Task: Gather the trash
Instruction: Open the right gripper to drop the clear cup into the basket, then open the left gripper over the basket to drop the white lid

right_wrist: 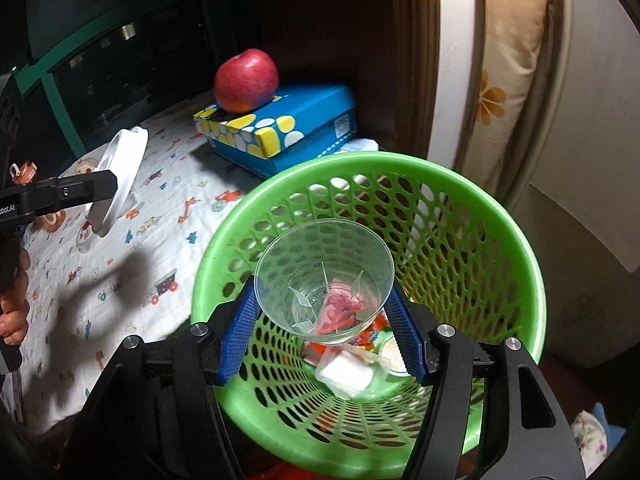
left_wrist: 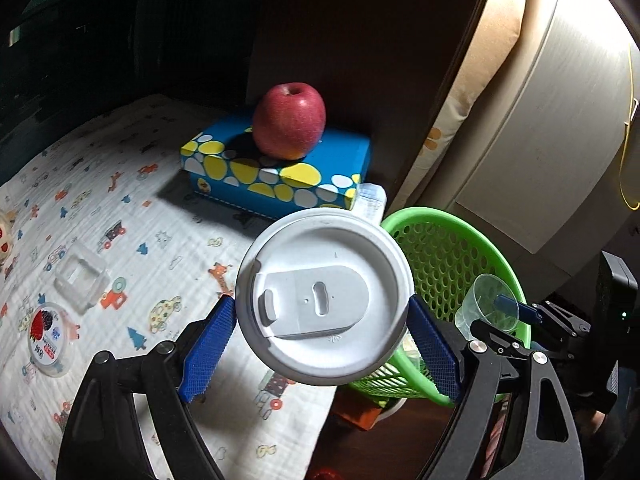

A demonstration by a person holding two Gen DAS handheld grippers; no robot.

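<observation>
Left claw (left_wrist: 322, 330) is pinching a white cup lid (left_wrist: 323, 295) over the desk edge, its cup hidden underneath. Right claw (right_wrist: 324, 330) squeezes a clear plastic cup (right_wrist: 325, 276) over the green basket (right_wrist: 500, 216); the trash (right_wrist: 348, 368) inside shows blurry through the cup.

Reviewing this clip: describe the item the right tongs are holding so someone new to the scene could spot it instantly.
Start at the green perforated basket beside the patterned cloth. Directly over its opening, the right tongs grip a clear plastic cup, mouth toward the camera. Unlike the white lid in the left tongs, it is see-through, showing the trash below.
</observation>
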